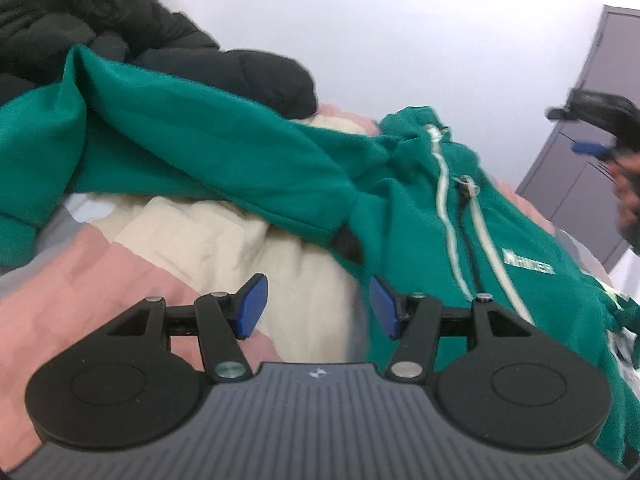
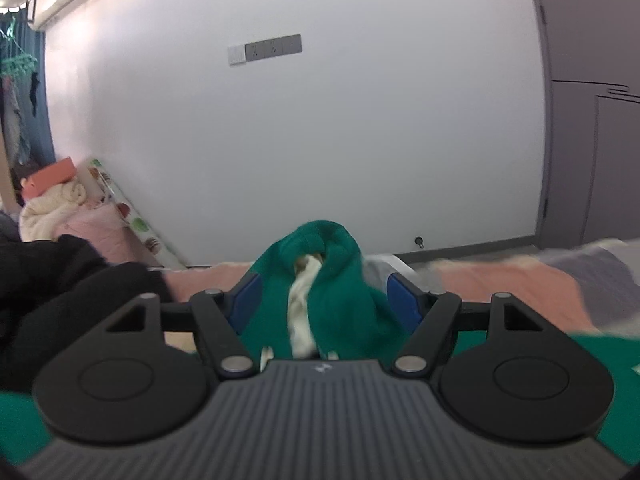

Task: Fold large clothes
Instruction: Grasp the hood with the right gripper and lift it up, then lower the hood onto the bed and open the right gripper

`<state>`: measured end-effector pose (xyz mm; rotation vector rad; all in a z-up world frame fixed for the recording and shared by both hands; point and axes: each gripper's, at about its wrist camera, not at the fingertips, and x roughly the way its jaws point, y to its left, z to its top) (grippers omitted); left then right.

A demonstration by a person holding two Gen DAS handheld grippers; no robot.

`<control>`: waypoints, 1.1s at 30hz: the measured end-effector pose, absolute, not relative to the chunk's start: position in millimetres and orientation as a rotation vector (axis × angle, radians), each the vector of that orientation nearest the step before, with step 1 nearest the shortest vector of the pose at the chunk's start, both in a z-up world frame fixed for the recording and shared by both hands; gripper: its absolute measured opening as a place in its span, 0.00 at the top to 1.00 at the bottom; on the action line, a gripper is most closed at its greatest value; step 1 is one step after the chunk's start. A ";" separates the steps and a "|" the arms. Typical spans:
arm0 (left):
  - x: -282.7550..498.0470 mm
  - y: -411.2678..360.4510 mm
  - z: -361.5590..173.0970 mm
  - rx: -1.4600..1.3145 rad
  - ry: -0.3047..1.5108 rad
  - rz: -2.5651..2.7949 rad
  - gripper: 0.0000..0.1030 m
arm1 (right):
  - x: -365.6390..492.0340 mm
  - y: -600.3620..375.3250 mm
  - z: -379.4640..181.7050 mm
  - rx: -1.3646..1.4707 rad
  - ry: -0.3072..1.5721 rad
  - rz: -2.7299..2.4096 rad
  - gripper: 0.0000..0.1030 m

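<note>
A green zip-up hoodie (image 1: pixel 424 216) with pale drawstrings lies spread on the bed, one sleeve (image 1: pixel 208 136) stretched out to the left. My left gripper (image 1: pixel 319 306) hovers open over the quilt just left of the hoodie's body, and nothing sits between its blue pads (image 1: pixel 254 306). In the right wrist view, the bunched hood (image 2: pixel 320 280) shows between the fingers of my right gripper (image 2: pixel 326 300). Those jaws stand wide apart and do not pinch the cloth. The left wrist view shows the right gripper (image 1: pixel 592 136) blurred, off the hoodie's far right side.
A black puffer jacket (image 1: pixel 132 44) is heaped at the back left, touching the green sleeve. The quilt (image 1: pixel 224 240) has pink, cream and grey patches. A white wall (image 2: pixel 320 140) and a grey wardrobe (image 2: pixel 592 140) stand beyond the bed.
</note>
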<state>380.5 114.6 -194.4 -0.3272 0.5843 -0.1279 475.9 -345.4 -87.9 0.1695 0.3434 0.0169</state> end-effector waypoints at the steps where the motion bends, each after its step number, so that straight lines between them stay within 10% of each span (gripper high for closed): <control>1: 373.1 111.5 -190.0 -0.316 0.580 -0.132 0.39 | 454.8 -349.9 -84.2 0.173 0.348 0.012 0.31; 16: 296.3 81.1 -169.0 -0.249 0.740 -0.160 0.39 | 227.6 -416.5 -141.1 0.177 0.623 -0.106 0.31; 33: 268.7 81.4 -174.1 -0.331 0.818 -0.044 0.39 | 191.5 -506.0 -228.1 0.599 0.744 -0.154 0.18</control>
